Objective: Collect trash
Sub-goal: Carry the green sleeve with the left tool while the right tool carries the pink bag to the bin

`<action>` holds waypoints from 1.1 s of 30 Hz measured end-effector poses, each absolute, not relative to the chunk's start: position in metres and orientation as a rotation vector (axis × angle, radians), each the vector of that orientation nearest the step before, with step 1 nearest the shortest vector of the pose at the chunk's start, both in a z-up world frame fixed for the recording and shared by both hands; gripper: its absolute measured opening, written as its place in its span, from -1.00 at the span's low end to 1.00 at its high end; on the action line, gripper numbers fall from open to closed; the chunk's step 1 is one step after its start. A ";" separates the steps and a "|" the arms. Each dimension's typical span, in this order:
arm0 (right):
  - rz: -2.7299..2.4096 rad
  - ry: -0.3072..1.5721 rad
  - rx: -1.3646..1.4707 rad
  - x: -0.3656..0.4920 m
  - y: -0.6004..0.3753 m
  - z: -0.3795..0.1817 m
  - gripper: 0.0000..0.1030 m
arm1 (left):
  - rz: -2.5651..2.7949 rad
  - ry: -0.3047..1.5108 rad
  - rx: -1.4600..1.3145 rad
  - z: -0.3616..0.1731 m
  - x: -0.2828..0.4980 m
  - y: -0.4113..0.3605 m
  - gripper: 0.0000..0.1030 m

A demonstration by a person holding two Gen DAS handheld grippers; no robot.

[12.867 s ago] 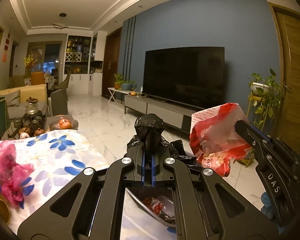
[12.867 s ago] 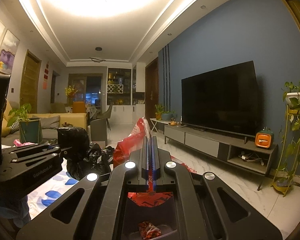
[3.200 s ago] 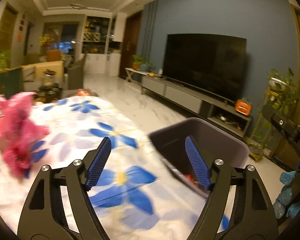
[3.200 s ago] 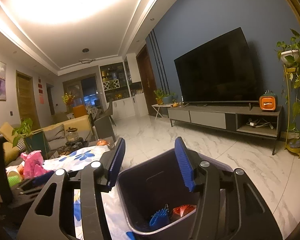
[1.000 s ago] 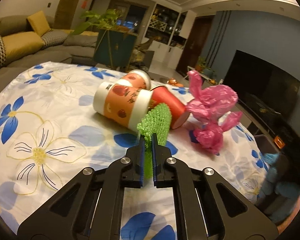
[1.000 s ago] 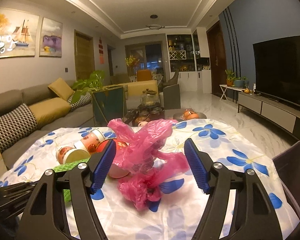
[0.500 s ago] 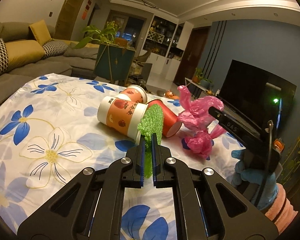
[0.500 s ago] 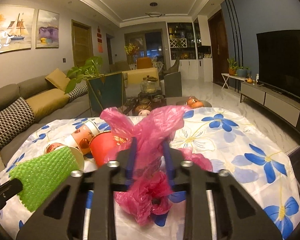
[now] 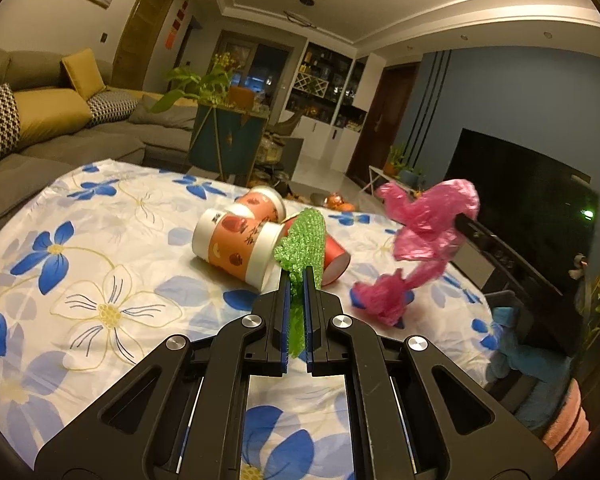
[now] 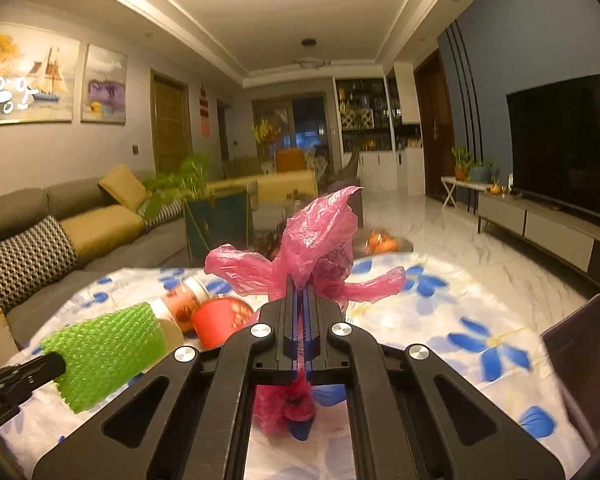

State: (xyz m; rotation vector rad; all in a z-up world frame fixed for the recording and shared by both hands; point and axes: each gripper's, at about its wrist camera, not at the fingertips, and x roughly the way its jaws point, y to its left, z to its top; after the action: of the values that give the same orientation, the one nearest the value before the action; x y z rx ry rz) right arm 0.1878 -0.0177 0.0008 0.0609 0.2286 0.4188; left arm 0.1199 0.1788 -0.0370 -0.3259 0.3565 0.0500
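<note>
My left gripper [image 9: 296, 276] is shut on a green foam net sleeve [image 9: 302, 240], held above the flowered tablecloth [image 9: 100, 280]. In the right wrist view that green sleeve [image 10: 108, 352] hangs at the lower left. My right gripper [image 10: 301, 286] is shut on a crumpled pink plastic bag [image 10: 312, 240], lifted off the table; in the left wrist view the pink bag [image 9: 428, 224] hangs at the right with its tail trailing down. Paper cups [image 9: 236, 240] and a red cup [image 9: 334, 256] lie on their sides behind the sleeve.
The dark grey bin [image 10: 584, 356] stands off the table's right edge. A sofa [image 9: 40, 132] lies to the left, a TV [image 10: 568, 140] and low cabinet to the right. A gloved hand [image 9: 528, 356] shows at the right.
My right gripper has closed on the pink bag and raised it off the table. The left gripper has kept hold of the green sleeve and lifted slightly.
</note>
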 end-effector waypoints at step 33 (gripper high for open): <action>0.102 0.068 0.109 0.099 -0.216 0.017 -0.95 | -0.214 0.329 -0.144 0.021 0.148 0.000 -0.91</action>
State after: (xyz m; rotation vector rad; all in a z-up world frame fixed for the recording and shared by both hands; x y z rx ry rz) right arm 0.0987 -0.2164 0.0167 0.1087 0.0684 0.1021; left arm 0.1483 -0.0003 0.0213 -0.1444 0.3288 -0.2140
